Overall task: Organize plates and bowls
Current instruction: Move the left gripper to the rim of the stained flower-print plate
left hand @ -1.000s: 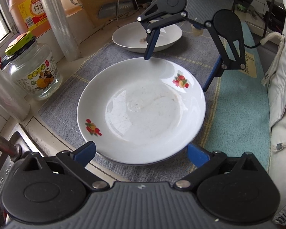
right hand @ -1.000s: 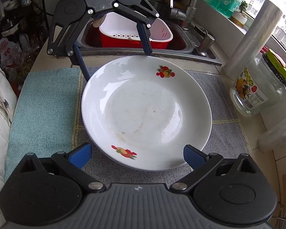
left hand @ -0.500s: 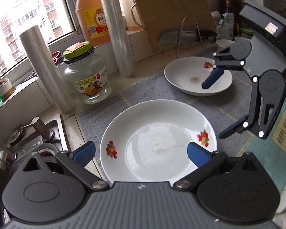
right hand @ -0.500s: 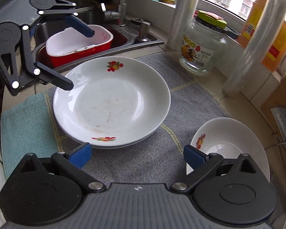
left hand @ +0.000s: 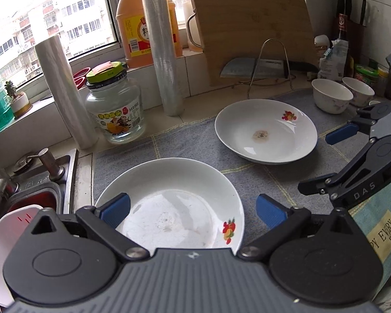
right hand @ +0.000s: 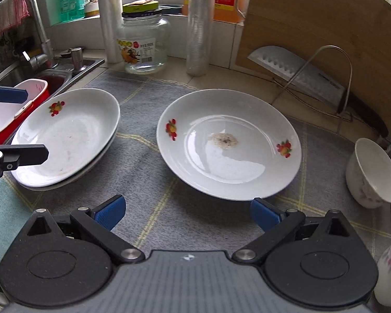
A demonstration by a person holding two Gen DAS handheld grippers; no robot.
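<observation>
Daylight from the window [left hand: 52,26] at upper left blows out; plates [right hand: 229,143] show glare; fisheye edges bend, perhaps slightly soft.

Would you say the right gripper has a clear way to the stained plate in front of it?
Probably yes. The right gripper is open and points at the stained plate, whose near rim lies just beyond its fingertips, with only bare mat between. The left gripper sits off to the side.

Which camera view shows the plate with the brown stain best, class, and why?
The right wrist view: the stained plate lies whole and near, straight ahead of the open right gripper, with both fruit prints showing. The left wrist view shows it farther off, smaller, with only one print visible.
</observation>
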